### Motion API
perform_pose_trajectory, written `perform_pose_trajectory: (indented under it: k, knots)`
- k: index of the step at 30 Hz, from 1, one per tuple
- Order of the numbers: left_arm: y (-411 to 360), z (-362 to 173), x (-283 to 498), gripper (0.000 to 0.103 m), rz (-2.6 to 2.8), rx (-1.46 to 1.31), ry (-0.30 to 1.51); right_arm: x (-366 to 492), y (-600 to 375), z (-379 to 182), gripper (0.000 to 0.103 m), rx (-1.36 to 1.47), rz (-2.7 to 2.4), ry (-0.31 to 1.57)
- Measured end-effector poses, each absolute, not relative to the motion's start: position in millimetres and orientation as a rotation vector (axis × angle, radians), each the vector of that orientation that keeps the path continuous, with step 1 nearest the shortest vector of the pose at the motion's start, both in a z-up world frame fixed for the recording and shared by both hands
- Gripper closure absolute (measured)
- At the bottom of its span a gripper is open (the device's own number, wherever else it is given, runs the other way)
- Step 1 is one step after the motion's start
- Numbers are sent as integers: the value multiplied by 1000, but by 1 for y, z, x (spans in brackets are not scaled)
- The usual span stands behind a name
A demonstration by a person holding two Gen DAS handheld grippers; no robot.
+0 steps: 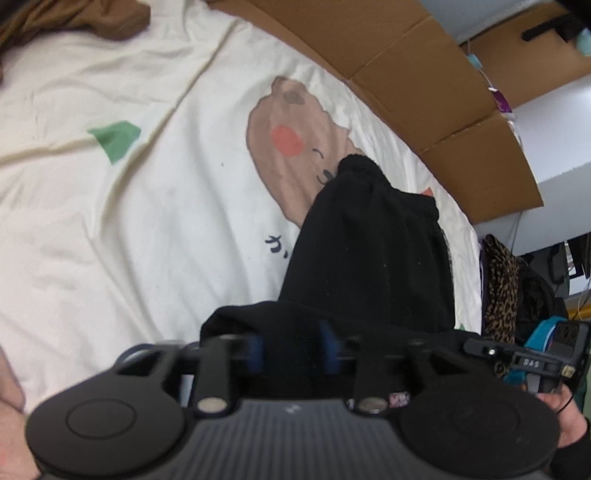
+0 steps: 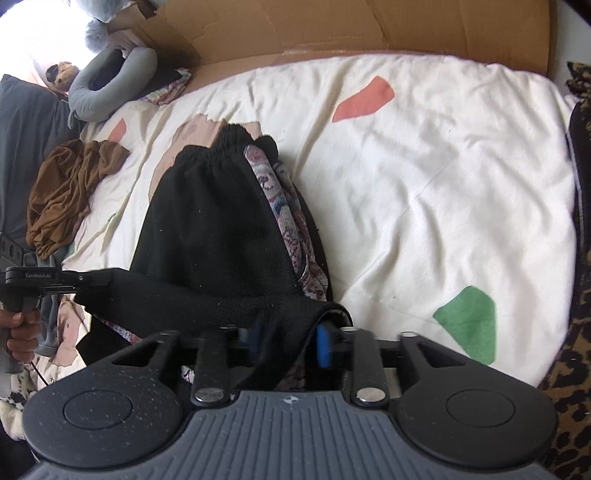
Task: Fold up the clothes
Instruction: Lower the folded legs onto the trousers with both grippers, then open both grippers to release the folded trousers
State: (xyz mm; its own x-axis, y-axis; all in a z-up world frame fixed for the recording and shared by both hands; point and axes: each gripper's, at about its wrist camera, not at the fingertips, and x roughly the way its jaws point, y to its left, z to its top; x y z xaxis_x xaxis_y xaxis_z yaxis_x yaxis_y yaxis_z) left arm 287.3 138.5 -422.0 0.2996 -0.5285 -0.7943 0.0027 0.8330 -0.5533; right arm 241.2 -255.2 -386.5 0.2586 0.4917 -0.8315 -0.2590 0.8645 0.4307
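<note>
A black garment with a gathered waistband lies lengthwise on the cream bedsheet, its near hem raised towards both grippers. The right wrist view shows the same black garment with a patterned lining along its right edge. My left gripper has its blue pads apart, with the black hem lying loosely between them. My right gripper also stands open, a fold of the hem draped across the gap between its pads. A hand on a gripper handle shows at the far left of the right wrist view.
A crumpled brown garment lies left of the black one. Cardboard lines the bed's far side. A grey neck pillow sits at the back left. Leopard-print fabric hangs at the bed's right edge.
</note>
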Motion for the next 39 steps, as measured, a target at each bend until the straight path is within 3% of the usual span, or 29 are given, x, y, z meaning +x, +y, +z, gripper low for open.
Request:
perform_pose_trajectory:
  k: [2, 3, 5, 12, 22, 39]
  knots:
    - [141, -413, 284, 53, -373, -478, 1213, 239, -260, -381, 56, 218, 504, 1199]
    - [141, -409, 282, 50, -371, -456, 1208, 238, -262, -379, 47, 209, 495, 1190]
    - [140, -402, 279, 43, -366, -395, 1201, 234, -267, -374, 39, 194, 489, 1172]
    - [131, -405, 262, 29, -393, -284, 1258, 215, -273, -370, 25, 160, 524, 1177]
    - [120, -436, 244, 29, -366, -120, 1337, 192, -252, -393, 20, 46, 566, 1237]
    - [111, -441, 255, 26, -373, 48, 1235, 203, -224, -415, 23, -172, 525, 1200]
